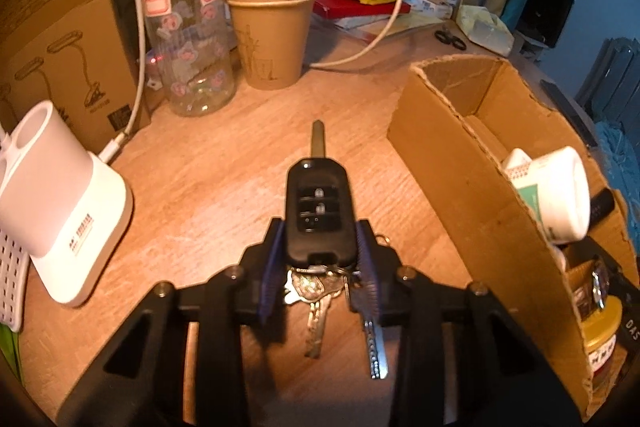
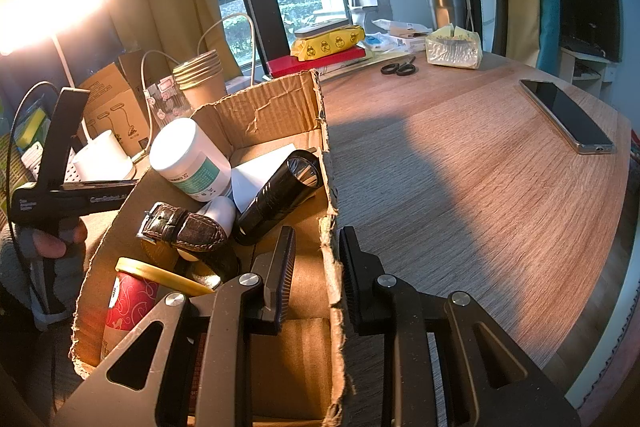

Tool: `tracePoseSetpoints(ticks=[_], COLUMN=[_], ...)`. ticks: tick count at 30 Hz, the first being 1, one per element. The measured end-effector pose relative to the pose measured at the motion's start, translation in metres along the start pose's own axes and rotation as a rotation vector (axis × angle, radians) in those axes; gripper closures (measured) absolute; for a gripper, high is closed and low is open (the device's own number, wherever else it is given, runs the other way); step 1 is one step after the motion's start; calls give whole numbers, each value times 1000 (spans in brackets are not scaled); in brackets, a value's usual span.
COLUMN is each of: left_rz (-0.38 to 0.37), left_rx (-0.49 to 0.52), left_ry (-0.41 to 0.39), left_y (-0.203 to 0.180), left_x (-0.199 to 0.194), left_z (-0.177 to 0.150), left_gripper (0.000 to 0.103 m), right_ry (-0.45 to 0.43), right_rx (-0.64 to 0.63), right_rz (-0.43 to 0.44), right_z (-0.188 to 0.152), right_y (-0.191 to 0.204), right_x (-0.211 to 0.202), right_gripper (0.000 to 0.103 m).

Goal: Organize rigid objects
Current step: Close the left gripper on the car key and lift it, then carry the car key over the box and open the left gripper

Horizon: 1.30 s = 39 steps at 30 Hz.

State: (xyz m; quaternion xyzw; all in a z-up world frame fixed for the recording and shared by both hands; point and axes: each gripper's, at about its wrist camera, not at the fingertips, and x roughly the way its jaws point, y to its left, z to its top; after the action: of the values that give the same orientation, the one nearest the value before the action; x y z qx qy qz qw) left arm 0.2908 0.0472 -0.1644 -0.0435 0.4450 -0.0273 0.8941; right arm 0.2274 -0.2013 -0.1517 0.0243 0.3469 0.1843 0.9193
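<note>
We hold a pair of tongs in each hand over a wooden bench (image 1: 224,163). Our left tongs (image 1: 320,233) straddle a black car key fob (image 1: 319,211) that lies flat on the bench with its metal blade pointing away from us; the blue pads sit against both sides of the fob's lower half, gripping it. A bunch of smaller keys (image 1: 320,291) trails from its ring, back between the fingers. Just to the right stands the cardboard box (image 1: 460,163), already holding a white jar (image 2: 188,159), a black flashlight (image 2: 280,195), a leather watch (image 2: 184,227) and a red tin with a gold lid (image 2: 132,299). Our right tongs (image 2: 314,275) are clenched on the box's torn right-hand wall, steadying it. To do this step well, we judge the grip should stay square on the fob's flat sides, the lift slow enough that the dangling keys swing little, and high enough for them to clear the box's near wall before release inside.
</note>
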Motion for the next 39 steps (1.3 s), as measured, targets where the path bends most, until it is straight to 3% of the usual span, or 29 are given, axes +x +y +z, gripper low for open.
tracePoseSetpoints(ticks=[20, 39], left_rz=[-138, -247], left_rx=[-66, 3], left_ry=[-62, -192], left_y=[-2, -52], left_x=[-66, -145], left_z=[-13, 3], left_gripper=[67, 67], right_ry=[0, -2], right_rx=[0, 0], right_rz=[0, 2], right_z=[0, -1], right_y=[-1, 0], right_x=[0, 0], right_gripper=[79, 79])
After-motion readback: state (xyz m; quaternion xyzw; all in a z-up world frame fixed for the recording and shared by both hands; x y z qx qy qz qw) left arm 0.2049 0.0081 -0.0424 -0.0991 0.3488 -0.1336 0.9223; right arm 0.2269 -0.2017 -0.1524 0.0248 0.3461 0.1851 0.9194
